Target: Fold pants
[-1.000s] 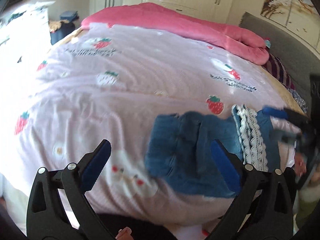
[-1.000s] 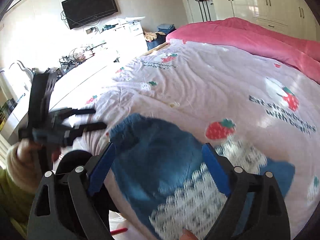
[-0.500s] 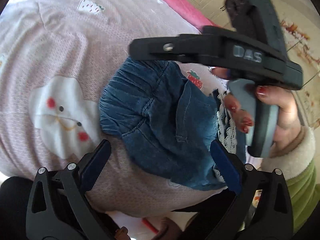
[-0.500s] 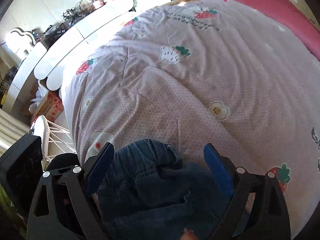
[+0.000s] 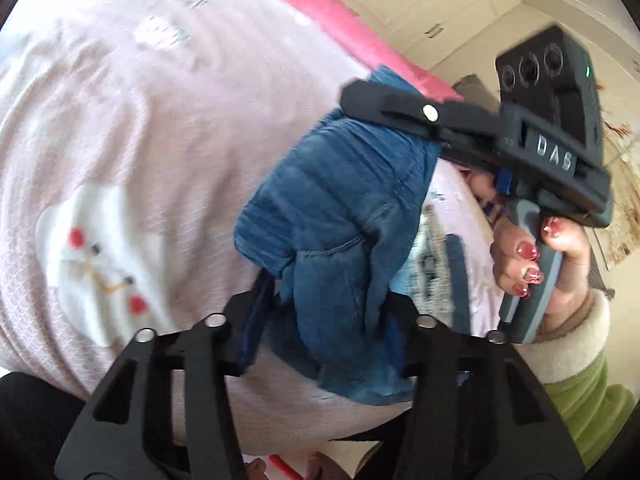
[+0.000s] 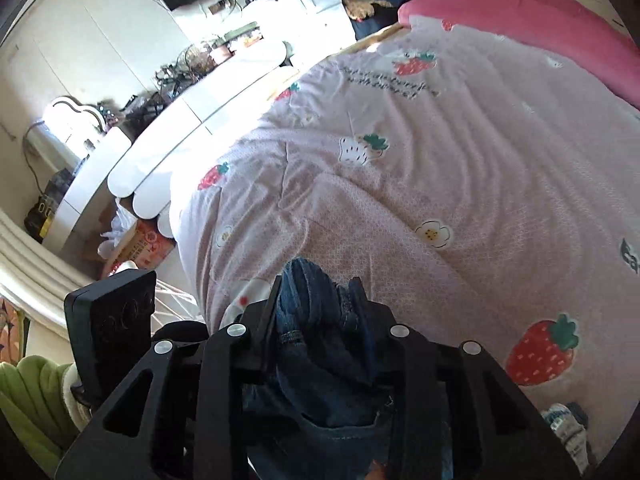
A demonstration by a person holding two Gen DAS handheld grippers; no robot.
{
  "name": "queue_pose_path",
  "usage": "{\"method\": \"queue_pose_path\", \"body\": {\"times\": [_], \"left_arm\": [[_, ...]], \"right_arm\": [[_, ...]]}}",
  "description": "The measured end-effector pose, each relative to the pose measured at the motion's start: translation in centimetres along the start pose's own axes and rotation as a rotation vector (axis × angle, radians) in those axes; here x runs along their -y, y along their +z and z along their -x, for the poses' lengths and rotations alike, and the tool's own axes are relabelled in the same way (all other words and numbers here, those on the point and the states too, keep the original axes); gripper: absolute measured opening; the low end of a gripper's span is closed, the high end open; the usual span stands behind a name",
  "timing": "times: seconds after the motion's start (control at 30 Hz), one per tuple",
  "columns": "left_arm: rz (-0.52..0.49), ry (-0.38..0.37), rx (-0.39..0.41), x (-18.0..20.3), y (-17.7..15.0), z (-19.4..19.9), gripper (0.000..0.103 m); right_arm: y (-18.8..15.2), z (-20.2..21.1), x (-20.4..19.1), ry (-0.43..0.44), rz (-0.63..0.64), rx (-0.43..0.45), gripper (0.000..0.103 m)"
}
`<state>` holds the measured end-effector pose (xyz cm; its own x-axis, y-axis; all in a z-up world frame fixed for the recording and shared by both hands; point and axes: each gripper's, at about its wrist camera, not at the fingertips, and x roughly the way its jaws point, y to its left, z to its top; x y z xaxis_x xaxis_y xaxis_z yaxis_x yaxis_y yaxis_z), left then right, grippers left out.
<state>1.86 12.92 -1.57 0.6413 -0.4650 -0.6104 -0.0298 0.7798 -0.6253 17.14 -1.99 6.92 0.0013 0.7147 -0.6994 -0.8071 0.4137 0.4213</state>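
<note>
Small blue denim pants (image 5: 340,208) with white lace trim lie at the near edge of a pink strawberry-print quilt (image 5: 140,120). My left gripper (image 5: 320,320) is shut on the near end of the pants. My right gripper (image 6: 316,304) is shut on a bunched fold of the denim (image 6: 308,292); in the left wrist view it (image 5: 360,96) clamps the far end of the pants and lifts it off the quilt. The lace trim (image 5: 432,264) is partly hidden under the denim.
A pink blanket (image 6: 540,12) lies across the far end of the bed. A white dresser (image 6: 180,120) with clutter stands along the bed's left side, with a cardboard box (image 6: 148,244) on the floor. White wardrobes (image 5: 420,4) line the far wall.
Both grippers have gone from open to shut on the denim pants. The right gripper has raised its end of the pants off the quilt.
</note>
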Motion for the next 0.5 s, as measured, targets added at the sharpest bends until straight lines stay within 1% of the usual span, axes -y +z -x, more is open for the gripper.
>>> {"method": "queue_pose_path", "body": {"times": [0.13, 0.23, 0.3, 0.37, 0.4, 0.43, 0.5], "left_arm": [[-0.100, -0.027, 0.043, 5.0, 0.5, 0.4, 0.039], [-0.193, -0.034, 0.041, 9.3, 0.1, -0.5, 0.039], [-0.243, -0.041, 0.025, 11.6, -0.4, -1.5, 0.039], [-0.276, -0.065, -0.008, 13.5, -1.1, -3.1, 0.045], [-0.287, -0.078, -0.026, 14.3, -1.5, -3.9, 0.046], [-0.310, -0.074, -0.045, 15.2, -2.1, -4.8, 0.046], [-0.340, -0.062, -0.072, 16.3, -3.0, -6.5, 0.046]], "right_arm": [[-1.6, 5.8, 1.7, 0.001, -0.019, 0.111, 0.030], [-3.5, 9.5, 3.4, -0.007, -0.029, 0.172, 0.030], [-5.4, 11.7, 4.8, -0.015, -0.039, 0.205, 0.030], [-7.5, 13.0, 6.1, -0.024, -0.039, 0.224, 0.030], [-8.6, 13.6, 6.7, -0.027, -0.040, 0.232, 0.030], [-9.6, 14.0, 7.2, -0.028, -0.047, 0.238, 0.032], [-12.2, 14.6, 8.7, -0.025, -0.081, 0.241, 0.033]]}}
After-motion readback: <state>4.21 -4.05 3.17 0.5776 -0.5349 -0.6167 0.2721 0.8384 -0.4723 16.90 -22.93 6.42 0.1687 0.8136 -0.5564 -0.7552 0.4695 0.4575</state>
